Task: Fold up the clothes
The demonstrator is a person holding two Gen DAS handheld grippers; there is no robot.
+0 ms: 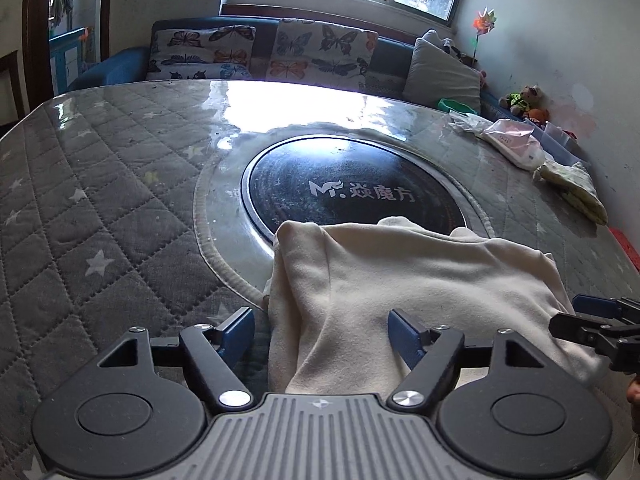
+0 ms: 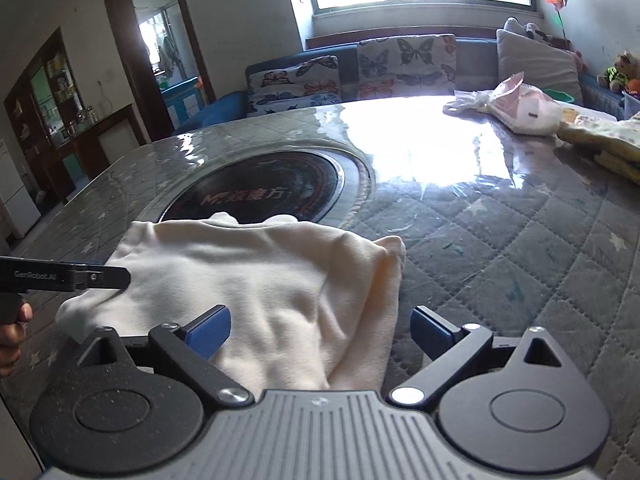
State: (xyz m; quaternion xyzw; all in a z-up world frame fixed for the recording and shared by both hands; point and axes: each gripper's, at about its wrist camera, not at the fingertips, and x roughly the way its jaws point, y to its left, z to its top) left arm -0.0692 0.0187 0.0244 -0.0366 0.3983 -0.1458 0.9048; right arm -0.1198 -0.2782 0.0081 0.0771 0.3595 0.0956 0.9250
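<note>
A cream garment [image 1: 420, 276] lies folded on the quilted grey table, its far edge over the rim of a round black hotplate. My left gripper [image 1: 322, 334] stands open over the garment's left edge, with the cloth between its blue pads [image 1: 240, 332] but not pinched. In the right wrist view the same garment [image 2: 256, 272] lies under my right gripper [image 2: 320, 334], which is open astride its right edge. Each gripper shows in the other's view: the right one [image 1: 592, 320] at the garment's right side, the left one [image 2: 100, 276] at its left side, with a hand behind it.
A round black hotplate [image 1: 352, 188] is set in the table's middle under a glossy clear cover. At the far right lie a pink and white package [image 1: 512, 140] and a folded yellow cloth [image 1: 576, 188]. A sofa with butterfly cushions [image 1: 320, 48] runs behind the table.
</note>
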